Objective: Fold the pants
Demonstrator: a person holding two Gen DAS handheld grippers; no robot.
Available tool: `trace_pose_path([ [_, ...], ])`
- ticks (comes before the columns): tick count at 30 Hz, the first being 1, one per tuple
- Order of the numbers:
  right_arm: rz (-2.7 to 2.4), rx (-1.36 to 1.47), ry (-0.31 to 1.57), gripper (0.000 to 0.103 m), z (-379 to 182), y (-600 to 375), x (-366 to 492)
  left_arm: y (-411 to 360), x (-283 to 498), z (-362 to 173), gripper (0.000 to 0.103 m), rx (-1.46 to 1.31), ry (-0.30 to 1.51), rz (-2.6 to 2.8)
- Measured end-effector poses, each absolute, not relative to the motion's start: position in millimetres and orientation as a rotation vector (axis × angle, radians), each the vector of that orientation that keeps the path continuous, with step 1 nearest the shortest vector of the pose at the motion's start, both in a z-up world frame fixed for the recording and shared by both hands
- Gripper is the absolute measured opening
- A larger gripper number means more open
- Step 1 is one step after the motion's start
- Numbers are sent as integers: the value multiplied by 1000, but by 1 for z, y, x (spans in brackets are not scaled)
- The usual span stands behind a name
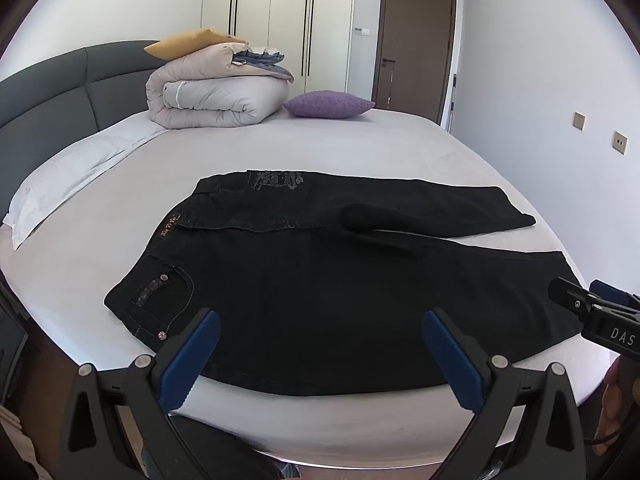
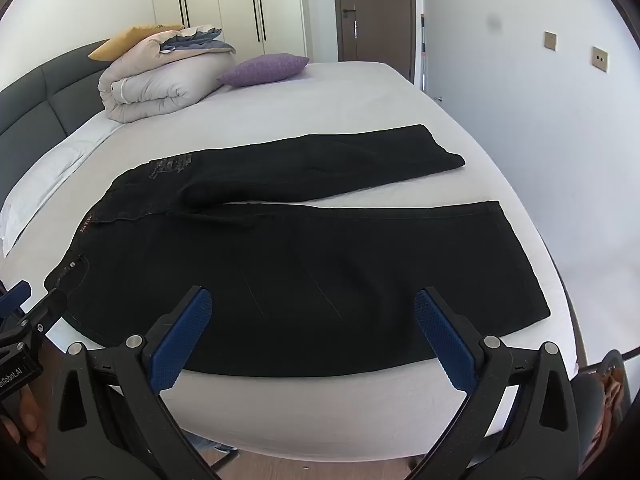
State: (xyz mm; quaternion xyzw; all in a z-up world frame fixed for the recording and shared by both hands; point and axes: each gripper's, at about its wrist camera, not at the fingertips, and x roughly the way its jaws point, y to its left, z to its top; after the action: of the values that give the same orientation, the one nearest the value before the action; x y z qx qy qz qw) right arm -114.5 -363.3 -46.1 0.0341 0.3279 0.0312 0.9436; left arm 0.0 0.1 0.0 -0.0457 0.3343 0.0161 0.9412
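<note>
Black jeans (image 1: 320, 280) lie spread flat on the bed, waistband to the left, both legs running right and slightly apart. The right wrist view shows the same pants (image 2: 300, 264), the far leg angled away and the near leg along the front edge. My left gripper (image 1: 320, 328) hovers open over the near hip and thigh, nothing between its blue pads. Also open and empty, my right gripper (image 2: 312, 304) hangs over the near leg. In the left wrist view the right gripper's tip (image 1: 592, 308) shows near the leg's hem. The left gripper's body (image 2: 24, 320) shows beside the waistband.
The bed (image 1: 360, 148) has a pale sheet and a grey headboard (image 1: 60, 92) at the left. A folded duvet (image 1: 216, 92), a yellow pillow (image 1: 192, 40), a purple cushion (image 1: 328, 104) and a white pillow (image 1: 68, 176) lie at the far side. The wall (image 2: 540, 100) runs close on the right.
</note>
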Motion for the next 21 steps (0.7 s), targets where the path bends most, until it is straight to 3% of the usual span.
trace_pose_path([
  [21, 60, 60, 673, 103, -45, -362, -115, -1, 1, 0, 103, -70, 678, 34],
])
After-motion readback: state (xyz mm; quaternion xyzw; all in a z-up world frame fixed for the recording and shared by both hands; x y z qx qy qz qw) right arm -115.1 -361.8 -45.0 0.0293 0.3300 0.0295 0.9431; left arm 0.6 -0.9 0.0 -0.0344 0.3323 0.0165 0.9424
